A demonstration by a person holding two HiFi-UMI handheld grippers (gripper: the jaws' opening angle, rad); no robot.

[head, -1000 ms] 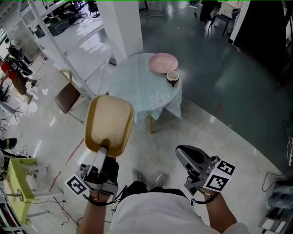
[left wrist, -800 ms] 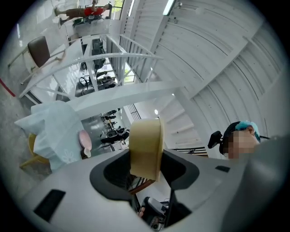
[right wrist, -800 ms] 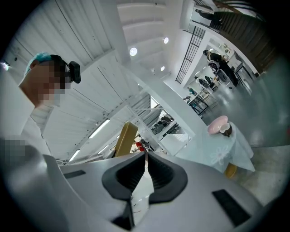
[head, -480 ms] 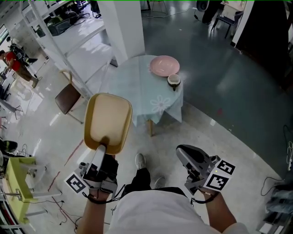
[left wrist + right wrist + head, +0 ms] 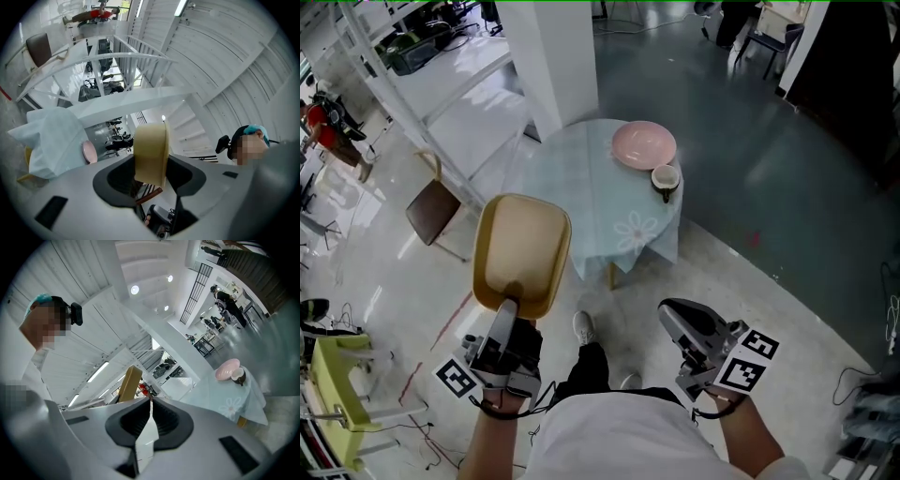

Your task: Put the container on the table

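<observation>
A tan, shallow container is held up by its near rim in my left gripper, which is shut on it. It shows edge-on between the jaws in the left gripper view and at the left of the right gripper view. My right gripper hangs low at the right, shut with nothing in it. The round table with a pale blue cloth stands ahead, beyond the container.
A pink bowl and a small cup sit on the table's far right side. A brown chair stands left of the table, a white pillar behind it. A yellow-green cart is at the lower left.
The table has drawn nearer and slid lower and rightward in the head view as the person steps toward it. Both grippers keep their hold and pose.
</observation>
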